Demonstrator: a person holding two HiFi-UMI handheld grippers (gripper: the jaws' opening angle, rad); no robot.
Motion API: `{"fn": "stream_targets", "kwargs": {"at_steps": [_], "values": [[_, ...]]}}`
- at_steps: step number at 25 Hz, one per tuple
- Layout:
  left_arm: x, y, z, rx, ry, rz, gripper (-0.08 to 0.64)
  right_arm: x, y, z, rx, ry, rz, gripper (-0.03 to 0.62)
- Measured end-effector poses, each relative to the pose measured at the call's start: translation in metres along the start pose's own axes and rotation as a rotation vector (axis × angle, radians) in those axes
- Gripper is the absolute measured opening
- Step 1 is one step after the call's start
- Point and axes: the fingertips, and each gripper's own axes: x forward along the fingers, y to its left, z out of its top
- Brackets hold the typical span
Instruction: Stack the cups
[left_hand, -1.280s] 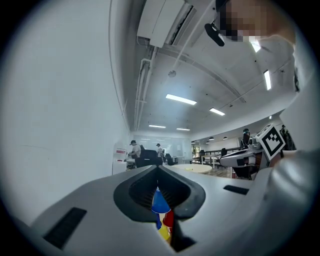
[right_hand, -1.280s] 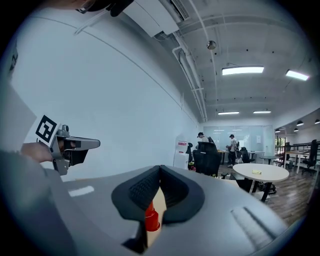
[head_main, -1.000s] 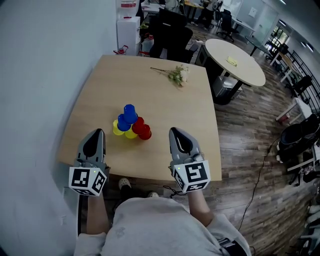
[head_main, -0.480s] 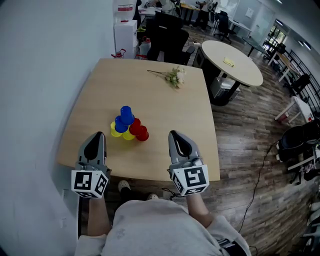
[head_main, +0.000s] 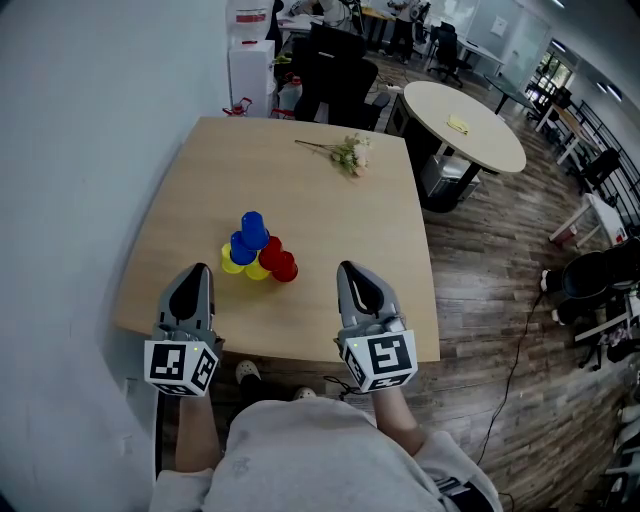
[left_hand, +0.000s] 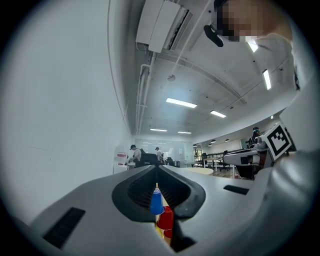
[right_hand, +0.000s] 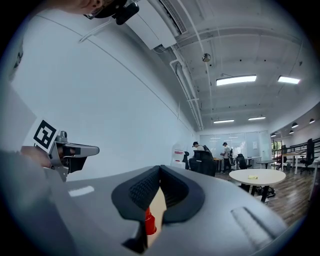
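We find the cups (head_main: 257, 252) built into a little pyramid near the middle of the wooden surface (head_main: 330, 215), somewhat toward its near edge. Each cup stands mouth down, its long axis upright and its narrow base pointing up. The bottom row, two yellow and one red, runs side to side across our head view. A blue and a red sit on that row, and a single blue cup (head_main: 252, 224) crowns the pile.

Our left gripper (head_main: 198, 268) hangs over the near edge, left of the pile and apart from it, its fingers clenched together on nothing. Its own view shows the blue cup and a red cup (left_hand: 165, 219) ahead, beyond the closed tips. Our right gripper (head_main: 346, 266) hangs to the right, likewise clear of the cups, fingers pressed shut and empty. A sprig of flowers (head_main: 348, 153) lies at the far side.
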Motion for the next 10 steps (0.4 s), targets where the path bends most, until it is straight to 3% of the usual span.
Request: {"fn": "stream_targets", "kwargs": {"at_steps": [10], "values": [[0.0023, 0.0025, -0.0001, -0.001, 0.007, 0.006, 0.009, 0.0047, 0.0013, 0.0006, 0.001, 0.001, 0.010, 0.012]]}}
